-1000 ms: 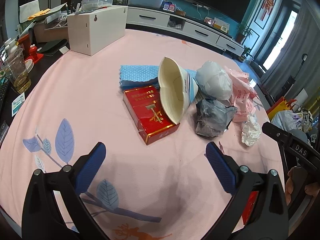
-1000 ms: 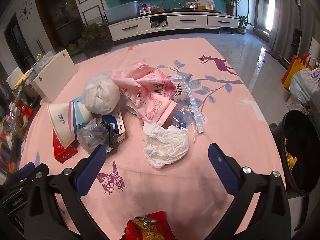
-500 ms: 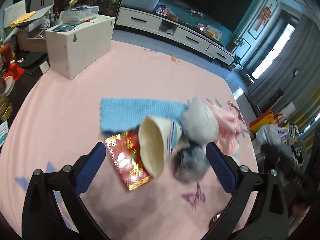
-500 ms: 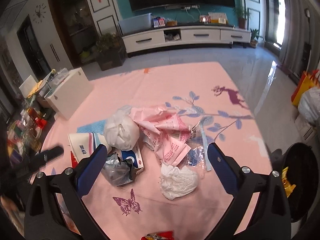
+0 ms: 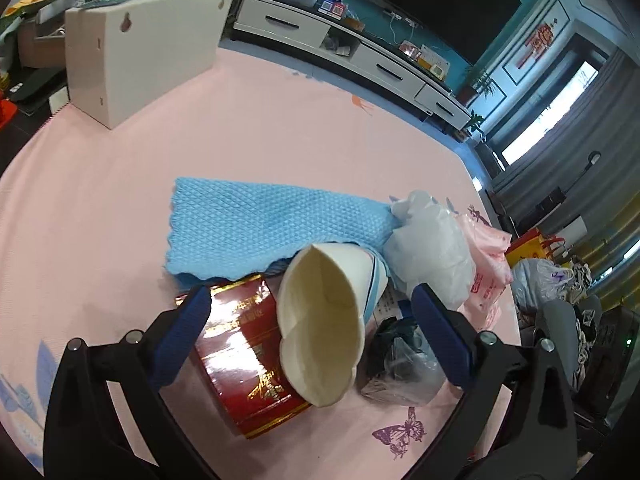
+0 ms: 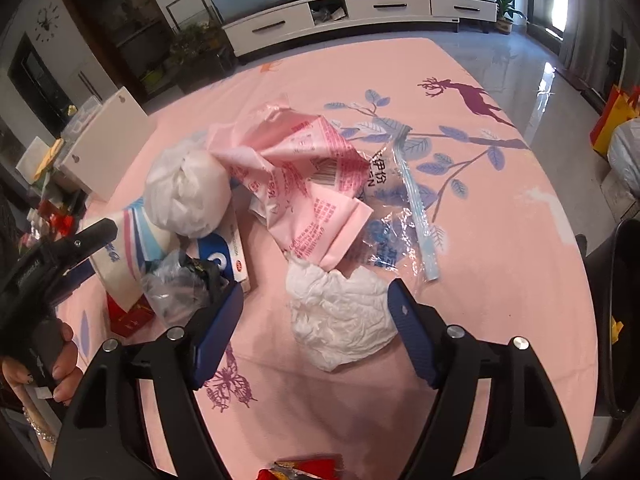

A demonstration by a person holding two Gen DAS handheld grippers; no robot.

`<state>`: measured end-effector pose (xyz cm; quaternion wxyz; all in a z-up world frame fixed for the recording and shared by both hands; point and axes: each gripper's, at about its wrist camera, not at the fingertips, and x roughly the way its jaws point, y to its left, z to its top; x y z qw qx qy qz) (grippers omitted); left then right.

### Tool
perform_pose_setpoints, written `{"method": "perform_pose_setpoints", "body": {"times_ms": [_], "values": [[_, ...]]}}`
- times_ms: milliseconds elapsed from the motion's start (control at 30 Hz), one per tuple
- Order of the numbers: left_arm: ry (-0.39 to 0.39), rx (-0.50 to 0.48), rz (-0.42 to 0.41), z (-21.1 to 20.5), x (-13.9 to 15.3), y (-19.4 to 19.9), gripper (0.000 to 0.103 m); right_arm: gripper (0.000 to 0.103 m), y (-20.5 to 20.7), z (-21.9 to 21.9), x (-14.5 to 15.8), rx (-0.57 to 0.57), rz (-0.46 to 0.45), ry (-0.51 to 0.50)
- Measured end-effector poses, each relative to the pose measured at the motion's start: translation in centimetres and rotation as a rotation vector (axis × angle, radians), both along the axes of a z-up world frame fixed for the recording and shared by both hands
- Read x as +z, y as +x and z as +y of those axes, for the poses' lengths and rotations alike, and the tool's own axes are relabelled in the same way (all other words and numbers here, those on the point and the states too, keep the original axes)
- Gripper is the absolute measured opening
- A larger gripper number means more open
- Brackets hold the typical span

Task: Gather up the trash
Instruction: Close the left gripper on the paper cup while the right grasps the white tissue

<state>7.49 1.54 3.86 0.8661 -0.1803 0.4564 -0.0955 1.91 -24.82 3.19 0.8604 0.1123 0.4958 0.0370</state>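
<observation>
- The left gripper (image 5: 310,338) hovers low over the pile, fingers (image 5: 182,334) spread wide and holding nothing; the paper cup (image 5: 320,328) lies between them, mouth toward the camera.
- The cup rests on its side across a red box (image 5: 240,356), which lies flat on the pink tabletop (image 5: 260,112).
- A blue cloth (image 5: 264,228) lies behind the box and cup, its near edge tucked under them.
- Just right of the cup sit a dark crumpled bag (image 5: 400,368) and, behind it, a white bag (image 5: 432,252); a pink bag (image 5: 488,252) lies beyond that.
- The right gripper (image 6: 316,336) also has its fingers (image 6: 216,336) spread, nothing held; a crumpled tissue (image 6: 340,320) lies on the tabletop between them.
- Behind the tissue lies the pink bag (image 6: 304,176), with a clear zip bag (image 6: 404,208) to its right.
- The white bag (image 6: 186,196) rests left of the pink one, touching the cup (image 6: 124,248).
- A white box (image 5: 140,36) stands at the far left of the tabletop, well apart from the pile.
</observation>
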Motion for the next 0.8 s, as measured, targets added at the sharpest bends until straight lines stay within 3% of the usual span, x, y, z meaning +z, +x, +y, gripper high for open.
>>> {"method": "perform_pose_setpoints", "body": {"times_ms": [200, 300, 367, 400, 467, 533, 567, 800], "values": [[-0.004, -0.001, -0.01, -0.6, -0.7, 0.4, 0.093, 0.075, 0.0, -0.4, -0.6, -0.023, 0.011, -0.047], [-0.015, 0.008, -0.015, -0.5, -0.8, -0.2, 0.08, 0.075, 0.0, -0.7, -0.9, -0.03, 0.018, -0.072], [-0.019, -0.005, -0.014, -0.6, -0.9, -0.3, 0.06, 0.075, 0.1, -0.9, -1.1, -0.033, 0.027, -0.077], [-0.021, -0.004, -0.012, -0.7, -1.0, -0.4, 0.056, 0.075, 0.2, -1.0, -1.1, -0.037, 0.029, -0.082], [-0.067, -0.014, -0.011, -0.5, -1.1, -0.5, 0.04, 0.075, 0.2, -1.0, -1.3, -0.038, 0.032, -0.084], [-0.123, -0.02, 0.008, -0.3, -1.3, -0.6, 0.034, 0.075, 0.2, -1.0, -1.3, -0.037, 0.033, -0.091], [-0.135, -0.017, 0.01, -0.2, -1.3, -0.7, 0.029, 0.073, 0.2, -1.0, -1.4, -0.035, 0.033, -0.096], [-0.165, 0.016, -0.031, 0.4, 1.0, -3.1, 0.028, 0.038, -0.1, -1.5, -1.1, -0.051, 0.03, -0.142]]}}
